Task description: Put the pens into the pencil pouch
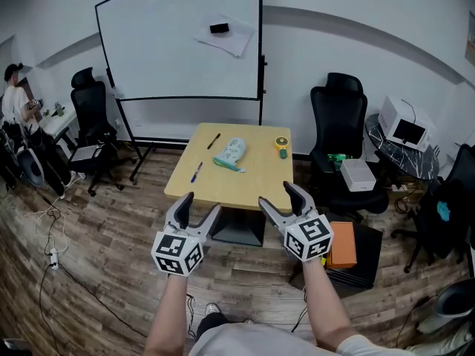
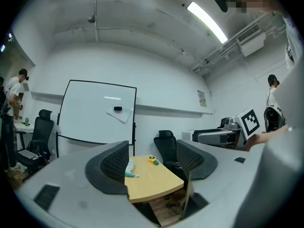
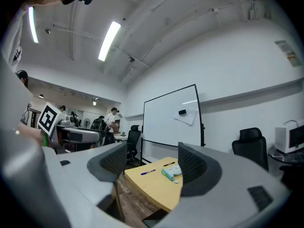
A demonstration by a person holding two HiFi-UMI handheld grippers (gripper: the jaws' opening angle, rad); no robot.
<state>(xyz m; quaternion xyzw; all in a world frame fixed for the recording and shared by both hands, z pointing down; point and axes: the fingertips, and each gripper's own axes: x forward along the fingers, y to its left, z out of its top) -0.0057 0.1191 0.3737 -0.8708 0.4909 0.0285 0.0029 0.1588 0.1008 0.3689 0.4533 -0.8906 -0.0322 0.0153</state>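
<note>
I hold L gripper (image 1: 200, 205) & R gripper (image 1: 277, 194) level, jaws wide on both, nothing in them, cos I'm not at the worktop (image 1: 249, 188) yet. The pencil pouch (image 1: 230, 153) lies mid-worktop, far ahead; blue pen (image 1: 196, 172) near-left of it, black pen (image 1: 214, 141) far-left.

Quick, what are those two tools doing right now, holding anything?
Left tool: open, empty.
Right tool: open, empty.

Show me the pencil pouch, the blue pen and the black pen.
pencil pouch (image 1: 231, 152): head view, middle of its body.
blue pen (image 1: 196, 172): head view, middle of barrel.
black pen (image 1: 214, 141): head view, middle of barrel.
</note>
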